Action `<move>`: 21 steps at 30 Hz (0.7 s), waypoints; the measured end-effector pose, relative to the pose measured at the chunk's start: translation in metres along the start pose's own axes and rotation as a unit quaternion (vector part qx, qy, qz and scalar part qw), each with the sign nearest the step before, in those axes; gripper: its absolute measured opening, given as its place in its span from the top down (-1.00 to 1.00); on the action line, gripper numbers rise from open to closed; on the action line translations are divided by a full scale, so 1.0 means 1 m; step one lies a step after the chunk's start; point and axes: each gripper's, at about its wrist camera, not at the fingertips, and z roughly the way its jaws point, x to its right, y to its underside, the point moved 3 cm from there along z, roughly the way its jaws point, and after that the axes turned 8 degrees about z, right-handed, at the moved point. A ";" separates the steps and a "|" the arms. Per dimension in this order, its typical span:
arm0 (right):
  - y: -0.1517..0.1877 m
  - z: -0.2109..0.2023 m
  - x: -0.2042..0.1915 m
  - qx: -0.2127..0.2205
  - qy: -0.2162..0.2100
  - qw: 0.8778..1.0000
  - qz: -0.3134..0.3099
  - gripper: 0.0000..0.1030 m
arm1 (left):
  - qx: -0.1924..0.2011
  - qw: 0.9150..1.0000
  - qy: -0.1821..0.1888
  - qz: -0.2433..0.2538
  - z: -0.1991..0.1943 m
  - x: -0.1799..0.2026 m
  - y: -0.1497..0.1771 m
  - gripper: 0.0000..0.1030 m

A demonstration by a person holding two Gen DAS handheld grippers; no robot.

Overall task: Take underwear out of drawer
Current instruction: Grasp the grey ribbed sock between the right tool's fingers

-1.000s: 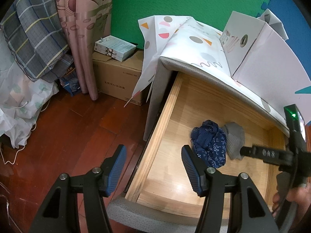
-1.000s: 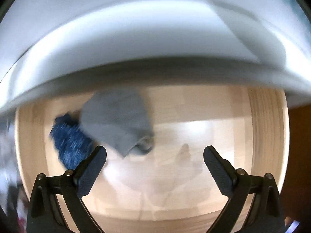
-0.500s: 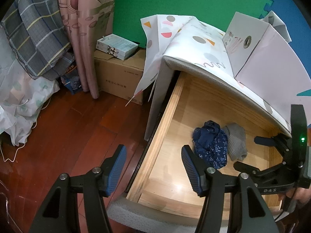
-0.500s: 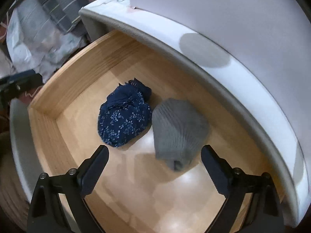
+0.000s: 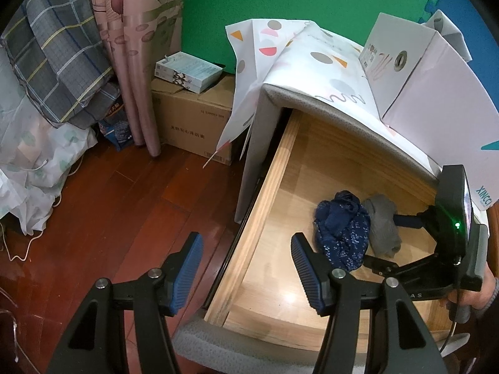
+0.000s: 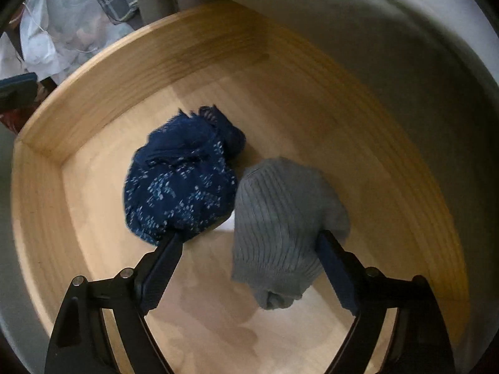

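Observation:
The wooden drawer [image 5: 274,168] stands pulled out. On its floor lie a navy patterned underwear bundle [image 5: 341,227] [image 6: 181,177] and, touching it, a grey ribbed piece [image 5: 382,227] [image 6: 280,218]. My right gripper [image 6: 249,238] [image 5: 389,243] points down over them, jaws closing. The grey piece lies between its fingers; the left fingertip [image 6: 173,243] is at the navy bundle's lower edge, and the pads do not squeeze the cloth. My left gripper [image 5: 246,268] hangs open with nothing in it above the drawer's front left corner.
A grey cabinet under a patterned cloth [image 5: 312,59] carries a white box [image 5: 414,71]. On the red wood floor [image 5: 109,218] stand a cardboard box [image 5: 193,121], a curtain [image 5: 131,62] and plaid bedding [image 5: 59,53]. A person's hand [image 5: 480,293] holds the right gripper.
The right gripper rolled, swung over the two garments and came closer, its jaws narrowing around the grey piece. The left gripper stayed where it was.

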 end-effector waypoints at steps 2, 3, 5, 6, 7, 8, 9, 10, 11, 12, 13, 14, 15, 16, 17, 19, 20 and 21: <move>0.002 -0.001 0.000 -0.011 -0.007 1.000 0.000 -0.66 | 0.000 1.000 0.000 -0.001 0.000 -0.001 0.000 -0.17; 0.004 0.001 -0.001 -0.017 -0.010 1.000 -0.003 -0.67 | 0.001 1.000 0.000 -0.001 -0.001 0.000 0.000 -0.17; 0.010 0.004 -0.003 -0.030 -0.011 0.999 -0.007 -0.67 | 0.002 1.000 -0.001 -0.001 -0.001 0.000 0.000 -0.17; 0.014 0.003 -0.002 -0.035 -0.007 0.999 -0.009 -0.67 | 0.002 1.000 0.000 -0.001 -0.001 0.000 0.000 -0.17; 0.019 0.003 -0.002 -0.043 -0.003 0.999 -0.009 -0.67 | 0.002 1.000 0.001 -0.002 -0.001 0.000 0.000 -0.17; 0.022 0.003 -0.001 -0.048 -0.004 0.999 -0.008 -0.67 | 0.002 1.000 0.001 -0.003 -0.001 0.000 0.000 -0.17; 0.026 0.002 0.000 -0.051 -0.001 0.999 -0.007 -0.65 | 0.002 1.000 0.001 -0.003 -0.001 0.000 0.000 -0.17; 0.029 0.001 0.001 -0.055 -0.001 0.998 -0.004 -0.64 | 0.003 1.000 0.001 -0.002 -0.002 0.000 0.000 -0.17; 0.031 0.002 -0.001 -0.059 -0.002 0.998 -0.002 -0.64 | 0.004 1.000 0.000 -0.001 -0.003 0.001 0.001 -0.17; 0.035 0.003 -0.001 -0.072 -0.004 0.997 0.001 -0.61 | 0.004 1.000 -0.001 0.000 -0.003 0.001 0.001 -0.17; 0.036 0.009 -0.003 -0.086 -0.004 0.996 0.008 -0.49 | 0.004 1.000 -0.001 0.001 -0.003 0.002 0.001 -0.17; 0.040 0.012 -0.003 -0.095 0.003 0.995 0.012 -0.47 | 0.005 1.000 0.000 0.000 -0.003 0.002 0.001 -0.17; 0.040 0.010 -0.005 -0.084 0.006 0.996 0.005 -0.41 | 0.005 1.000 0.000 0.000 -0.003 0.001 0.001 -0.17; 0.039 0.003 -0.009 -0.057 0.016 0.998 -0.007 -0.42 | 0.005 1.000 0.000 -0.001 -0.004 0.001 0.001 -0.17; 0.037 -0.003 -0.011 -0.038 0.015 0.999 -0.010 -0.42 | 0.005 1.000 0.001 -0.002 -0.003 0.001 0.001 -0.17; 0.027 -0.014 -0.016 -0.001 0.008 1.000 -0.008 -0.44 | 0.003 1.000 0.002 -0.003 -0.002 0.000 0.001 -0.17; 0.022 -0.016 -0.017 0.007 0.008 1.000 -0.010 -0.45 | 0.004 1.000 0.001 -0.002 -0.003 0.001 0.001 -0.17; 0.018 -0.016 -0.018 0.010 0.012 1.000 -0.013 -0.46 | 0.004 1.000 0.001 -0.002 -0.003 0.001 0.001 -0.17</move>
